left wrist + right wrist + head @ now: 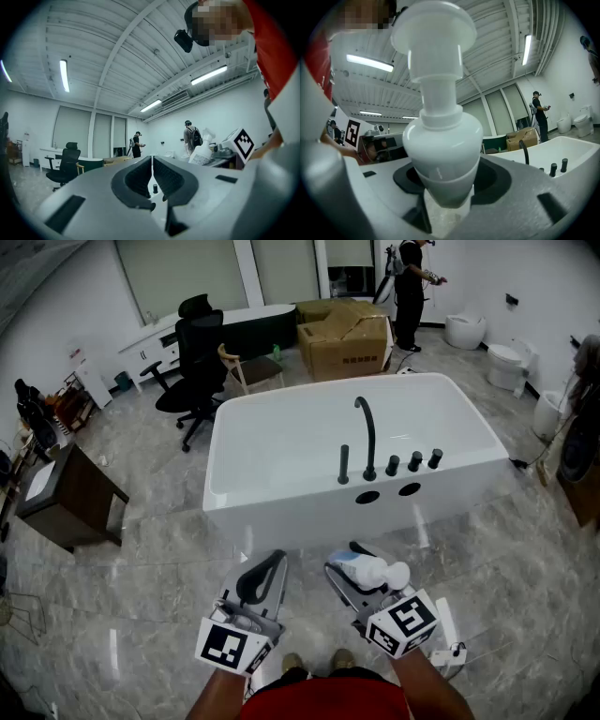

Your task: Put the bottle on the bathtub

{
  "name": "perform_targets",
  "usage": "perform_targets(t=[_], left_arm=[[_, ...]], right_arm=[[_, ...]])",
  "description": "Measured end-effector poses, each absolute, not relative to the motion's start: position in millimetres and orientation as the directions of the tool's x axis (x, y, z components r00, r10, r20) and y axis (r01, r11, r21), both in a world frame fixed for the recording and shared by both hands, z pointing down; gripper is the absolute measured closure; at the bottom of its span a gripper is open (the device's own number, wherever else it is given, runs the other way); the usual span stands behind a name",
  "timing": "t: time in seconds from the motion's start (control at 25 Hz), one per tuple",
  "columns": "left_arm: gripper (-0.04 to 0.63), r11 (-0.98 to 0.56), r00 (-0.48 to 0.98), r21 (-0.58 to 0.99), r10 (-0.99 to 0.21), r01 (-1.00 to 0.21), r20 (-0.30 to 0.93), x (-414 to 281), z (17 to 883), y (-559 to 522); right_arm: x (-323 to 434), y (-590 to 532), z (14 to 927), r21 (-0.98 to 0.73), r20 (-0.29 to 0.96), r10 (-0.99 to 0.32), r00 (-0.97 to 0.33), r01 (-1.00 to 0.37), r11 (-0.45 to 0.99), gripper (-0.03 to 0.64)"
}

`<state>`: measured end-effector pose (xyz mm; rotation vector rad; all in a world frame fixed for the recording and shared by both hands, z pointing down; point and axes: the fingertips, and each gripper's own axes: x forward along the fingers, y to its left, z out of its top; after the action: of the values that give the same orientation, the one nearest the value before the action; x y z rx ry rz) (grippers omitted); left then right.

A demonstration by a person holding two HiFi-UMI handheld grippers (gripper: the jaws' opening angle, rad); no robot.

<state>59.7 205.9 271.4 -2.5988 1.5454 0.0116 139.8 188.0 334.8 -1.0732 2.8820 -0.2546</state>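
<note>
Care is needed with the way ahead: the pump bottle (440, 140) is pinched between the jaws of the right tool (445, 206), above the floor and not yet over the bathtub (281, 507). It should be brought forward, turned upright and released only when its base is resting flat. The bare front rim left of the black faucet (366, 432) is judged a suitable place. The right tool is held low before the body, with the bottle lying nearly level. The left tool (152, 176) is held just beside it, with its jaws pressed together and nothing between them.
</note>
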Motion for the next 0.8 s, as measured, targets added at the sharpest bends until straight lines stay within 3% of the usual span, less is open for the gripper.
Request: perform_targets(t=[0.52,0.8], left_arm=[[0.578,-0.436,0.444,-0.124,-0.894,-0.892,-0.053,86,278,171],[0.578,-0.430,0.439,-0.108,-0.896,-0.896,-0.073,60,285,118]], right_arm=[[174,152,349,-0.176,0.038,-0.640,-0.768,-0.635,0.752,0.376],[148,106,361,-0.161,0.069,-0.635,-0.769,-0.637,0.754,0.376]])
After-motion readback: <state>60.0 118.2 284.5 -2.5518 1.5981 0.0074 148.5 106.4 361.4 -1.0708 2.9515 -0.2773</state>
